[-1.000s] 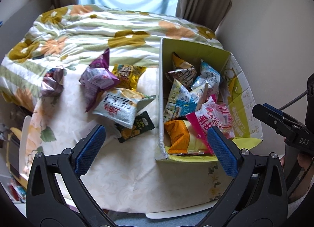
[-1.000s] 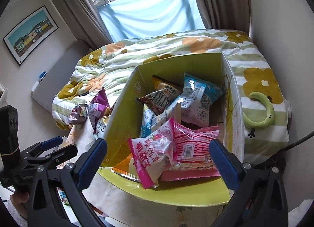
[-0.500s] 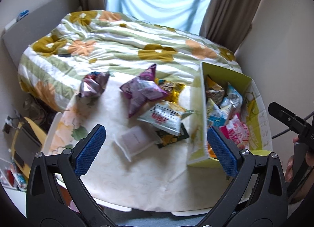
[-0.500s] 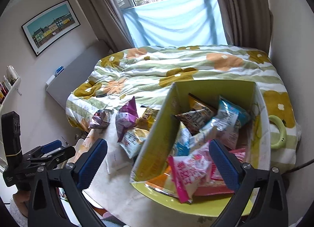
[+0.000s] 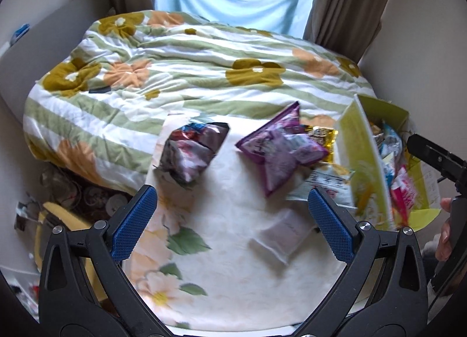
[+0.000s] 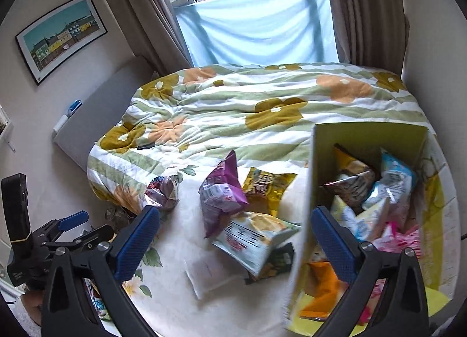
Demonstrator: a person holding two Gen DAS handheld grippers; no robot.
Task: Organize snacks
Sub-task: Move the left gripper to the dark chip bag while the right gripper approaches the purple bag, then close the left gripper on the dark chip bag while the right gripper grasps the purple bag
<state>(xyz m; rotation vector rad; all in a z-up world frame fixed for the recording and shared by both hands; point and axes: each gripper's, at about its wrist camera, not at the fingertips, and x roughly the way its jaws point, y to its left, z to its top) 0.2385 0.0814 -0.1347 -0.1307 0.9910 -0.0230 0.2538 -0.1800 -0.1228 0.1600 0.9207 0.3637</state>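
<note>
Dark foil packet [image 5: 191, 154] noted ahead-left of left gripper [image 5: 232, 221], the nearer one, long axis diagonal; both grippers' fingers held apart, empty; right gripper [image 6: 235, 237] nearer box [image 6: 303, 220].

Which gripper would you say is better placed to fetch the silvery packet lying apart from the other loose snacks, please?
Probably the left gripper: open and empty, it faces the silvery packet almost directly. The right gripper, also open, sits by the box, farther away.

Yellow-green box [image 6: 364, 135] upright at right, open-topped, packed with packets. Loose outside, left of it: purple bag [image 6: 220, 194], gold bag [image 6: 267, 188], white-green bag [image 6: 254, 239], dark foil bag [image 5: 189, 153], clear pouch [image 5: 281, 232].
</note>
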